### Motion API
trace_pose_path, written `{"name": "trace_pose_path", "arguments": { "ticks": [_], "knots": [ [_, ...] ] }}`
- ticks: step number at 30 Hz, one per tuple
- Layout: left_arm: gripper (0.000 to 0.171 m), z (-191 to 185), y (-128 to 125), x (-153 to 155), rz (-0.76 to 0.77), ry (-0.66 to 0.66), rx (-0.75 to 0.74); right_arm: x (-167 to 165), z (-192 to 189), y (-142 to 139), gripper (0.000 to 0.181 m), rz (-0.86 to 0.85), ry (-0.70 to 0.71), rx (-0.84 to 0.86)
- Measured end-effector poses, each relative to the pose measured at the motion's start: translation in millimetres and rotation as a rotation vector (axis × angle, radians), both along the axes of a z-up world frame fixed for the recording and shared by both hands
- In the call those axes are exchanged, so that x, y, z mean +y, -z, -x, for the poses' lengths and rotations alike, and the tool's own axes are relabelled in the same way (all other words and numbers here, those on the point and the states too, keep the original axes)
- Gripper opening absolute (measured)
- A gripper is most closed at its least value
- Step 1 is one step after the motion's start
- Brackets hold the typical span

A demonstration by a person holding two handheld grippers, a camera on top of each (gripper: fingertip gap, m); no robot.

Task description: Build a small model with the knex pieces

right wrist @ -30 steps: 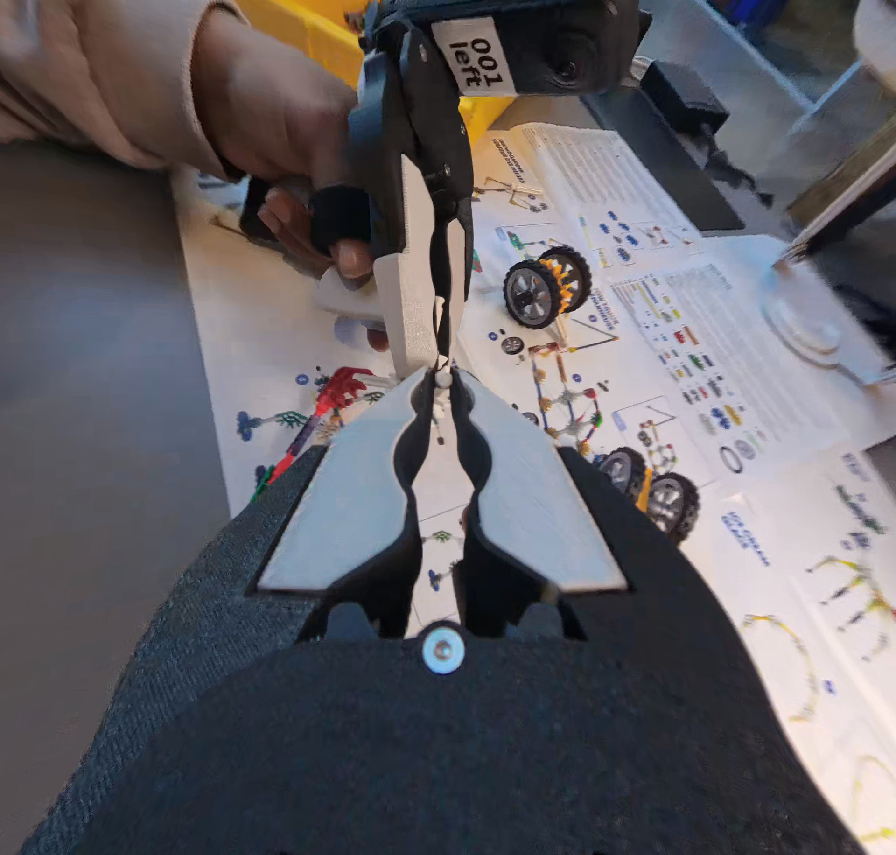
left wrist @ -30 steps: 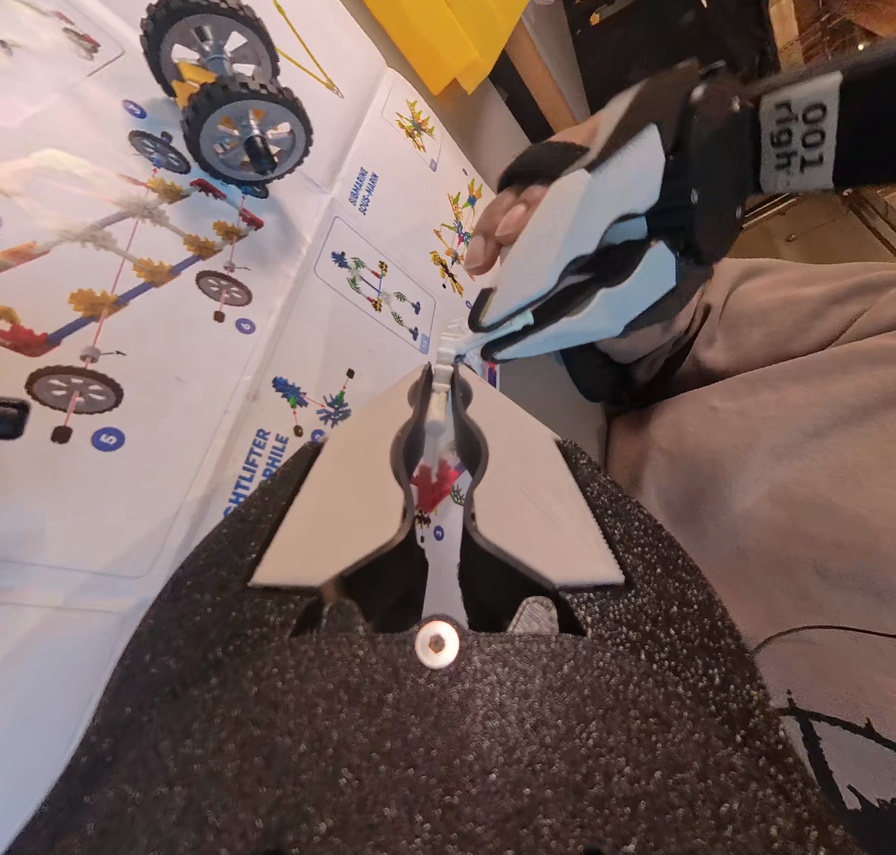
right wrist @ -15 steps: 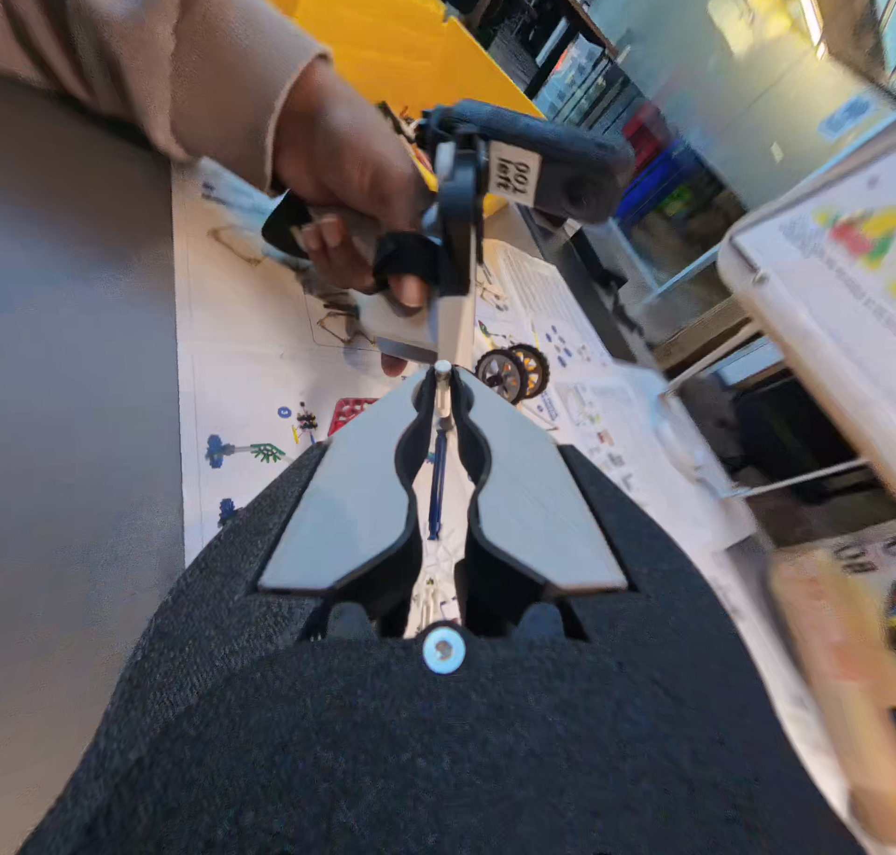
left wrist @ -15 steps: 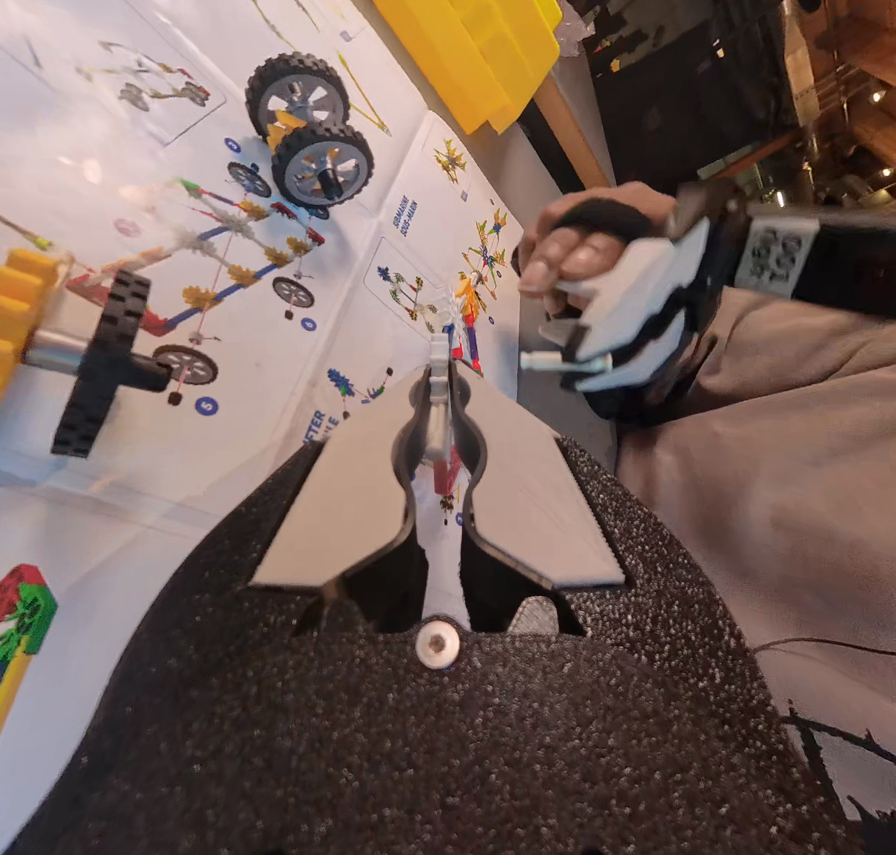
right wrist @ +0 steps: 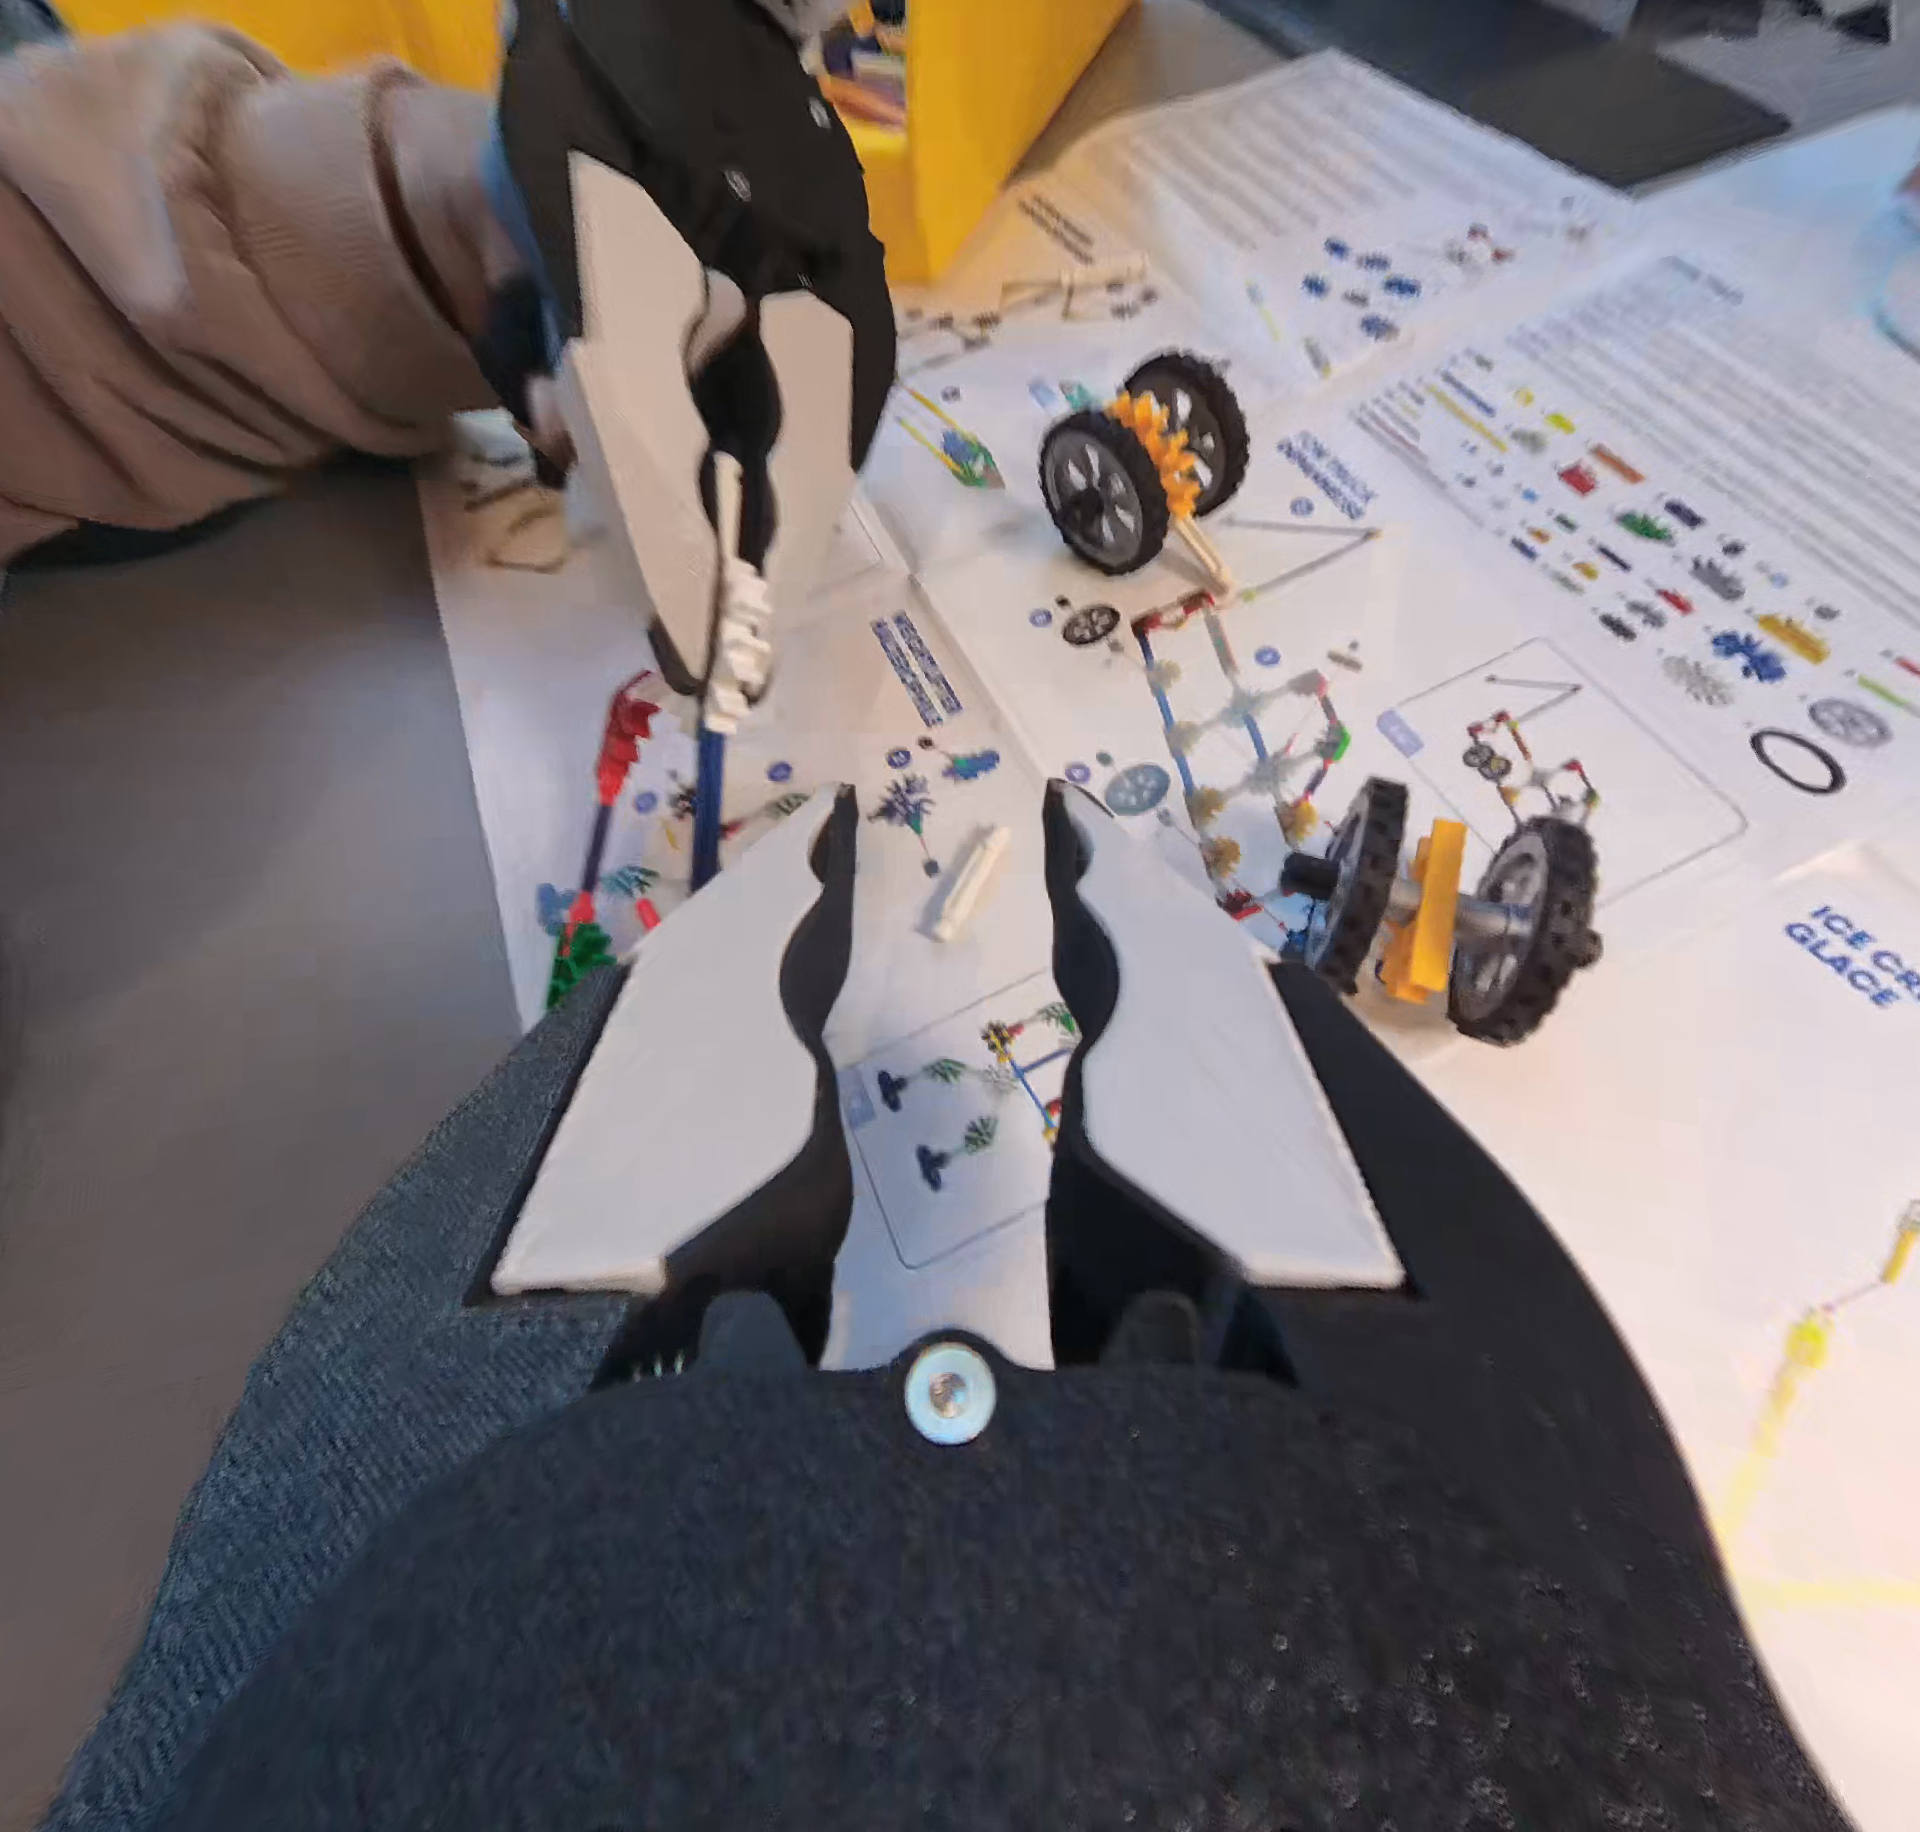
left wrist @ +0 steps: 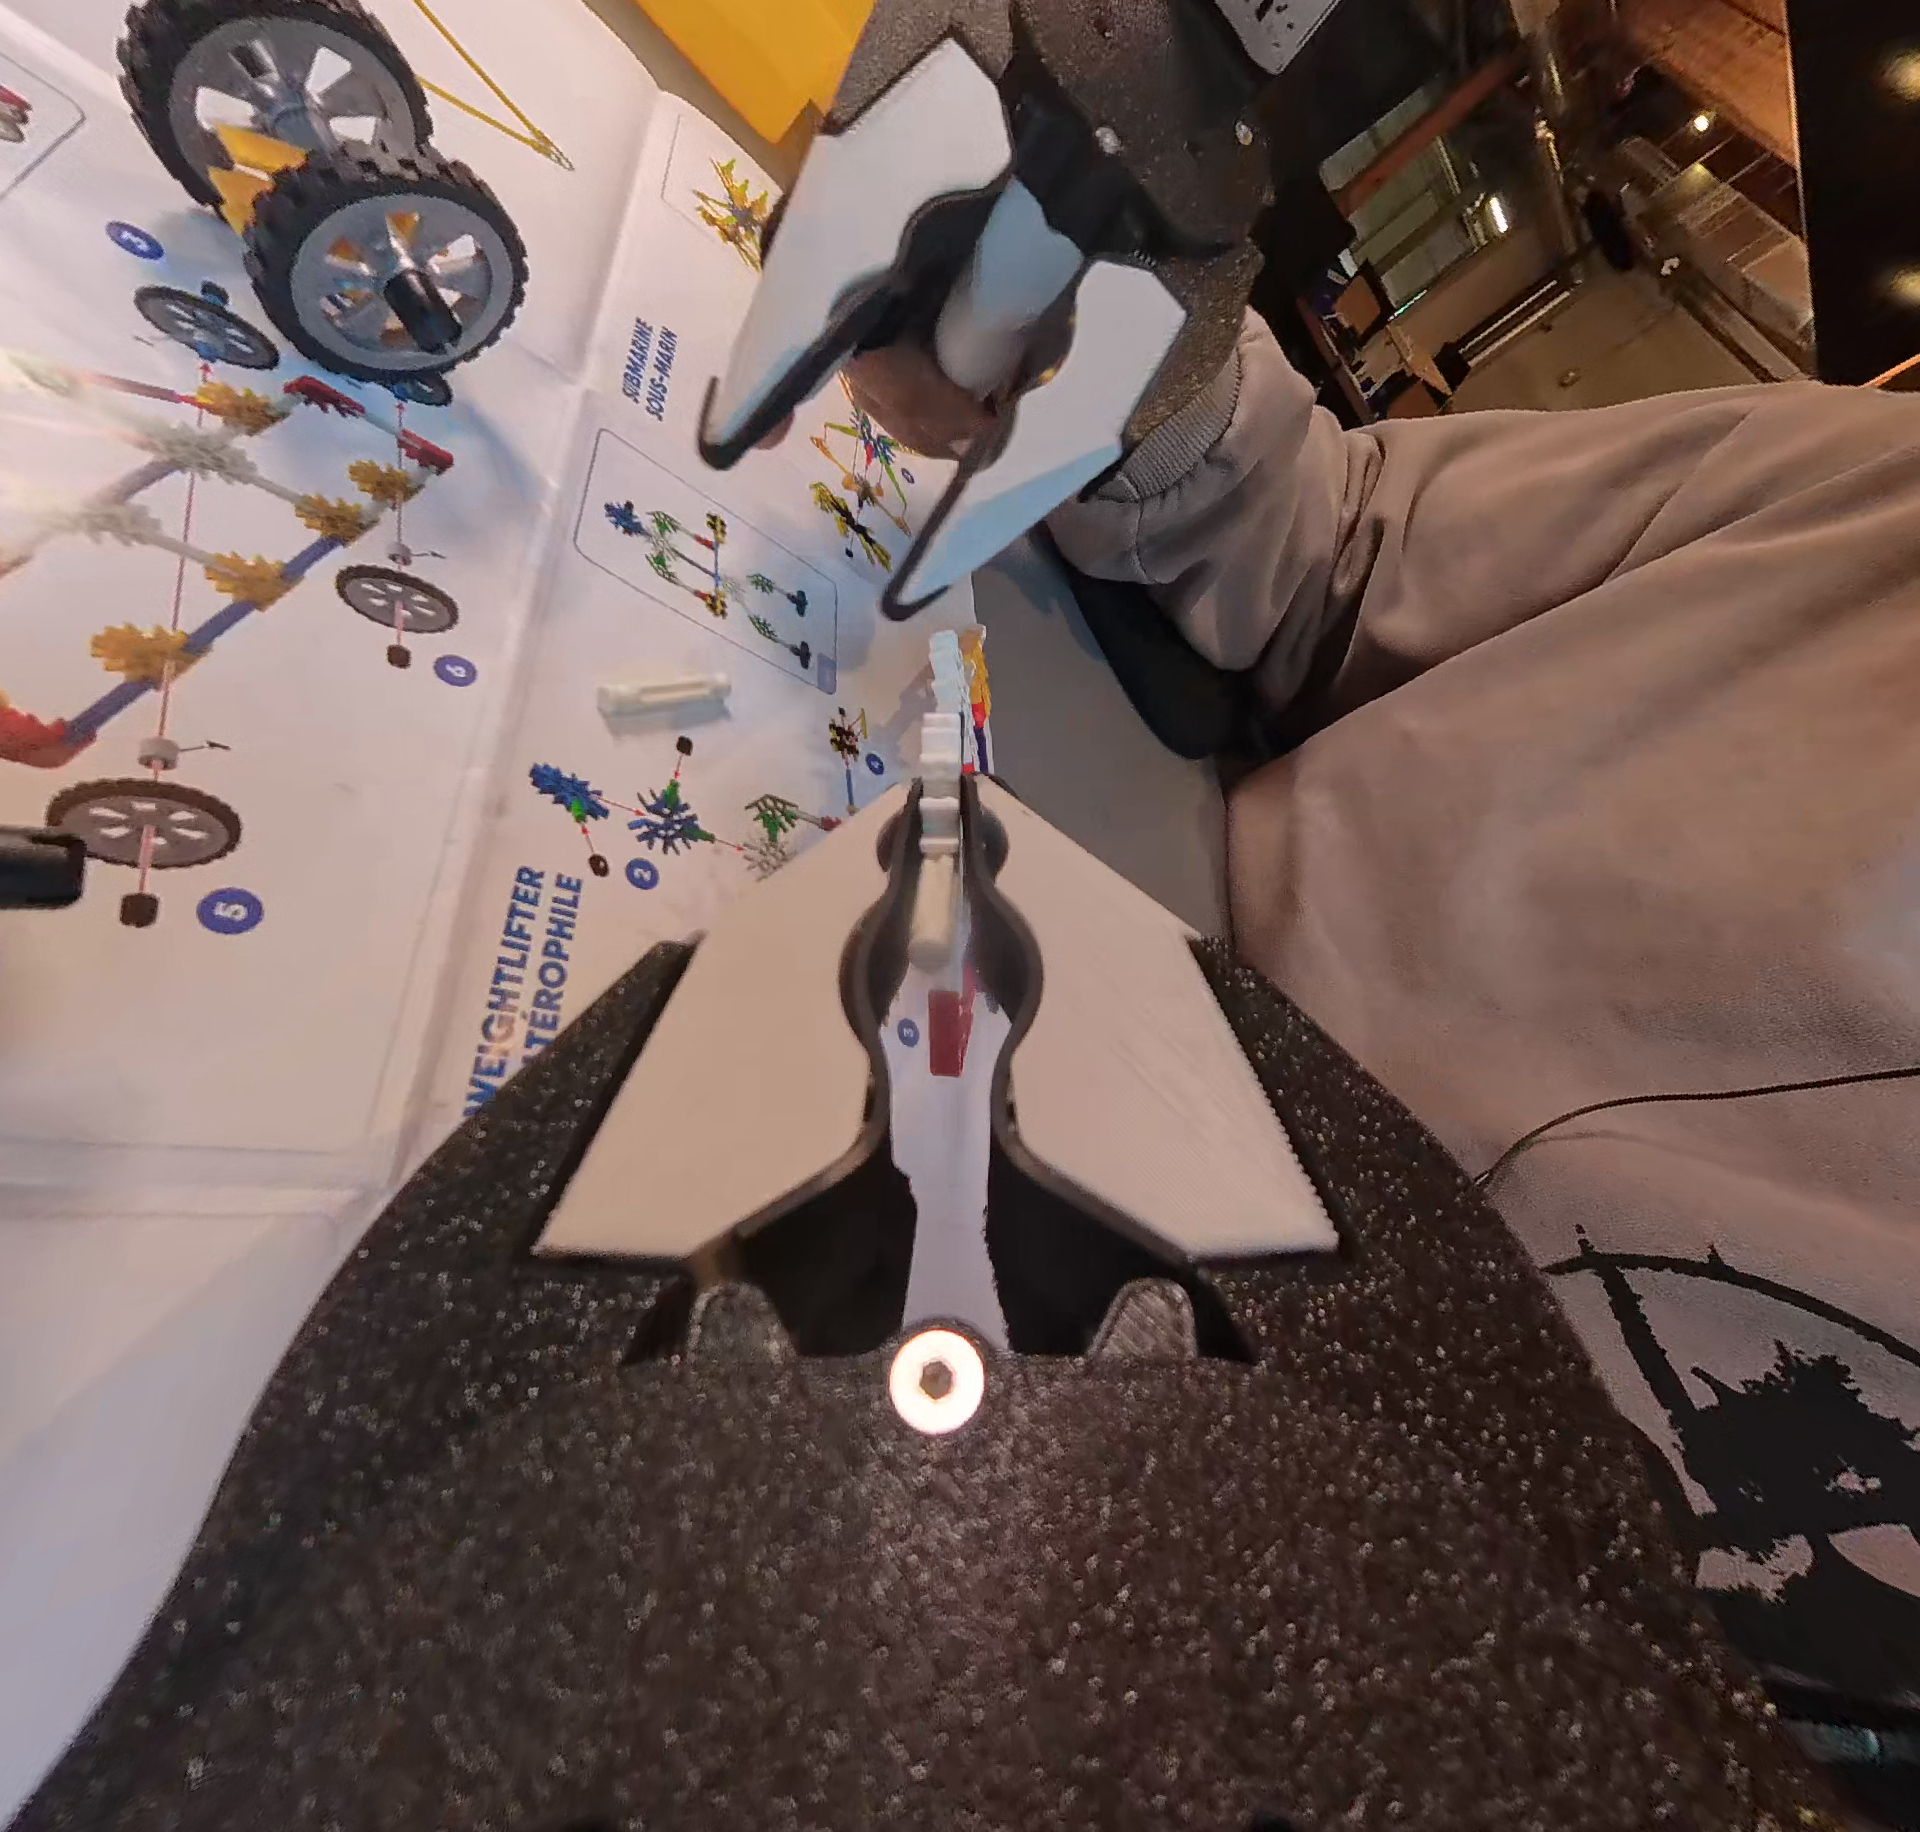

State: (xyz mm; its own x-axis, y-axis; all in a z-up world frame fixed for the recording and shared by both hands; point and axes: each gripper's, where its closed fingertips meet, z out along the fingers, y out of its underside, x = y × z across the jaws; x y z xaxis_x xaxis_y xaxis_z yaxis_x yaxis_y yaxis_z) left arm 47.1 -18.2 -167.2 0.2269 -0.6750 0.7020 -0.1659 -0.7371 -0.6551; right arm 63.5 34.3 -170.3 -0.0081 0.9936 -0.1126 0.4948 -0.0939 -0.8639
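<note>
Left wrist view gives us only the tip of the white connector [left wrist: 940, 733] poking past the left gripper [left wrist: 940, 795], whose fingers are pinched tight on it. The right wrist view fills in the rest: a blue rod [right wrist: 709, 806] hangs from that connector down toward the instruction sheet [right wrist: 1558, 1211]. That view alone catches a second wheel pair [right wrist: 1449, 909] on the sheet, just right of the right gripper [right wrist: 948, 795]. Right gripper's fingers stand well apart, holding nothing, hovering above a small white rod [left wrist: 665, 691] lying loose on the sheet. The first wheel pair [left wrist: 322, 224] sits farther back, near the yellow bin [right wrist: 997, 68] at the sheet's far edge.
</note>
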Motion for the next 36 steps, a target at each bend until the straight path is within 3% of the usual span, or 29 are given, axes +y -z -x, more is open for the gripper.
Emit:
{"name": "trace_pose_path", "arguments": {
  "ticks": [3, 6, 7, 8, 10, 15, 18, 20, 21, 25, 28, 32, 36],
  "knots": [
    [0.004, -1, -12, 3, -0.070, -0.014, -0.034, -33, 1, -31, 0.036, 0.126, -0.141, 0.141],
    [0.004, -7, -26, 0, -0.134, -0.003, -0.068, -56, 6, -21, 0.036, 0.151, -0.220, 0.098],
    [0.004, -10, -29, -1, -0.159, 0.003, -0.073, -60, 10, -16, 0.028, 0.134, -0.227, 0.090],
    [0.004, -12, -31, -3, -0.182, 0.008, -0.070, -63, 13, -13, 0.007, 0.129, -0.234, 0.088],
    [0.005, -13, -35, -5, -0.228, 0.016, -0.059, -66, 15, -16, 0.005, 0.158, -0.246, 0.110],
    [0.025, -3, -53, 10, -0.276, -0.086, -0.140, -36, 13, -62, 0.003, 0.280, -0.104, 0.380],
    [0.026, -7, -73, 11, -0.286, -0.117, -0.279, -24, 8, -96, 0.003, 0.408, -0.015, 0.643],
    [0.016, -13, -83, 15, -0.306, -0.163, -0.328, -19, 6, -109, 0.002, 0.500, 0.033, 0.777],
    [0.000, -14, -87, 16, -0.323, -0.183, -0.332, -22, 9, -107, 0.003, 0.508, 0.034, 0.770],
    [0.000, -3, -93, 11, -0.395, -0.148, -0.197, -42, 13, -95, 0.010, 0.395, -0.124, 0.611],
    [0.000, 10, -85, -3, -0.261, -0.040, -0.062, -53, 2, -92, 0.030, 0.269, -0.247, 0.494],
    [0.000, 11, -73, -28, -0.176, 0.135, 0.063, -62, 1, -91, 0.033, 0.149, -0.307, 0.368],
    [0.000, 6, -60, -46, -0.183, 0.243, 0.123, -50, 6, -86, 0.040, 0.108, -0.235, 0.338]
  ]
}}
